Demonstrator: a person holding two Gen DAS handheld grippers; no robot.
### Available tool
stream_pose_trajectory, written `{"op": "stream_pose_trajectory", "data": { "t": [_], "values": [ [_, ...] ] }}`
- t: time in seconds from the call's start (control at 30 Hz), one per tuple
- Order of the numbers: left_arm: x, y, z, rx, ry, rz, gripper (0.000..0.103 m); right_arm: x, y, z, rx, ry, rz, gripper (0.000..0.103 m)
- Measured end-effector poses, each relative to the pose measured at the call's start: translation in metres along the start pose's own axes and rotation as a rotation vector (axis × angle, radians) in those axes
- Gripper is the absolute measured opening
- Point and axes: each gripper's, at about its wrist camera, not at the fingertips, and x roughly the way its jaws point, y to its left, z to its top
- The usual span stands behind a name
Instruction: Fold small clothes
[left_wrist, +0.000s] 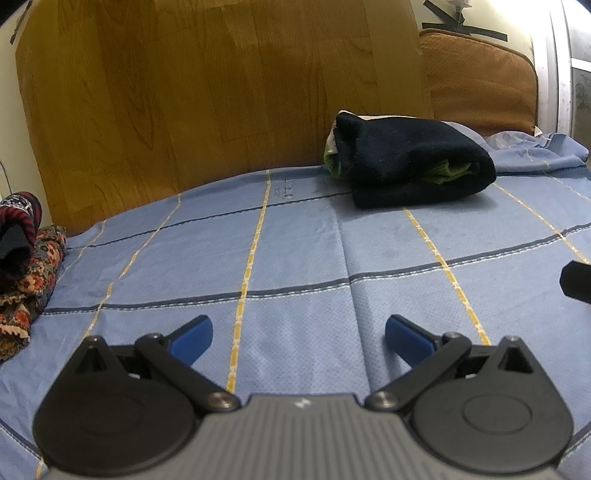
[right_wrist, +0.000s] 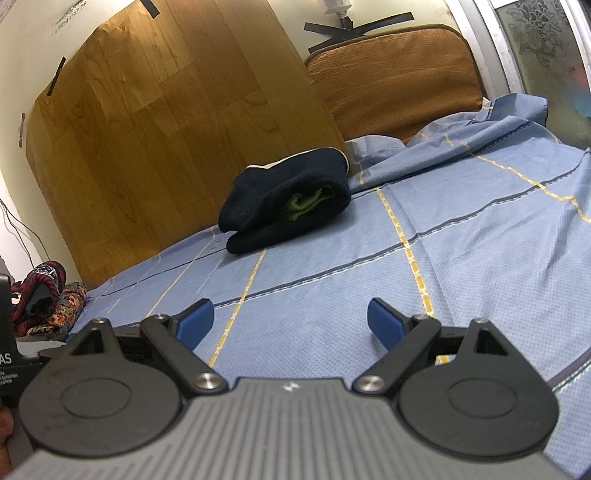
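left wrist view: the left gripper (left_wrist: 298, 334) hangs low over the blue checked sheet (left_wrist: 295, 266), blue pads spread wide, nothing between them. the folded dark garment (left_wrist: 413, 162) lies well ahead by the wooden board (left_wrist: 207, 92); patterned clothes (left_wrist: 26, 266) sit far left.

right wrist view: the right gripper (right_wrist: 291, 320) is likewise spread and empty, the dark garment (right_wrist: 284, 201) well ahead, patterned clothes (right_wrist: 48, 299) at far left.

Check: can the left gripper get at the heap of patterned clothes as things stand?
Probably yes. The left gripper is open and empty over the blue sheet; the patterned clothes lie off to its left at the sheet's edge, and only bare sheet shows between them.
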Motion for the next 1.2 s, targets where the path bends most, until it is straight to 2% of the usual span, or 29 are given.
{"op": "stream_pose_trajectory", "data": {
  "t": [0.47, 1.2],
  "values": [
    [-0.017, -0.003, 0.010, 0.006, -0.013, 0.023, 0.103, -0.002, -0.004, 0.000, 0.008, -0.015, 0.026, 0.092],
    [-0.032, -0.008, 0.026, 0.019, -0.039, 0.006, 0.103, -0.006, -0.008, -0.001, 0.021, -0.035, 0.048, 0.092]
  ]
}}
